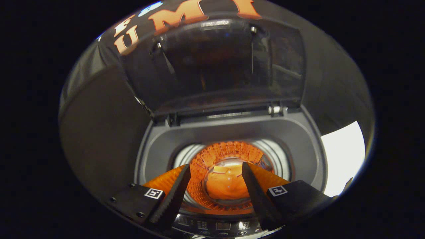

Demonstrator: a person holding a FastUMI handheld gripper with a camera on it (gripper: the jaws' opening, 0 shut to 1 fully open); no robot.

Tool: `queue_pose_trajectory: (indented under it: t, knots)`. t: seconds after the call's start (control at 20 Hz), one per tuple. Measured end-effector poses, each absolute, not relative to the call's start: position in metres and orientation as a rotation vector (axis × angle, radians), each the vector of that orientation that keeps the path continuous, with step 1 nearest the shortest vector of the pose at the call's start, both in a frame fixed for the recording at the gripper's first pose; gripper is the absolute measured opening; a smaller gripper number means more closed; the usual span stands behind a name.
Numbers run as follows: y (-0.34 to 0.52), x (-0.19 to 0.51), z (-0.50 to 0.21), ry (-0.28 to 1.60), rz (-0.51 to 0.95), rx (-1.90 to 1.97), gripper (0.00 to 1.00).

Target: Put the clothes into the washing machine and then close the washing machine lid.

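I look down into a top-loading washing machine [232, 127] with a grey top rim. Its dark see-through lid [215, 66] stands raised on its hinges at the back. The round drum [229, 156] is open below me, and its perforated wall glows orange. An orange, folded mass [225, 184] lies at the drum's bottom and looks like clothing, though I cannot tell for sure. My gripper [215, 165] hangs over the drum's mouth, open, with nothing between its fingers.
The machine's control panel [222, 226] runs along the front edge just below my fingers. A bright white surface [342, 156] lies to the right of the machine. Dark cloth walls close in on the left and behind the lid.
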State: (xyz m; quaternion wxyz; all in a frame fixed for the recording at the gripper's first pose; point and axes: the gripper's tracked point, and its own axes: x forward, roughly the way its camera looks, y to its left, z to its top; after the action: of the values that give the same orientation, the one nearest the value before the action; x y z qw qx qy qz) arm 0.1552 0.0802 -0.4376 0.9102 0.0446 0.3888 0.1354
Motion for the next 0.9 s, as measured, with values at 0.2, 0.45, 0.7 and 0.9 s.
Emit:
queue_pose_trajectory:
  t: [0.2,0.45,0.7,0.9]
  knots:
    - [0.073,0.164,-0.36,0.638,0.256,0.137,0.99]
    - [0.085,0.19,-0.23,0.403,0.285,0.087,0.99]
    - [0.088,0.236,-0.172,0.305,0.294,0.053,0.99]
    - [0.09,0.279,-0.163,0.304,0.285,0.053,0.99]
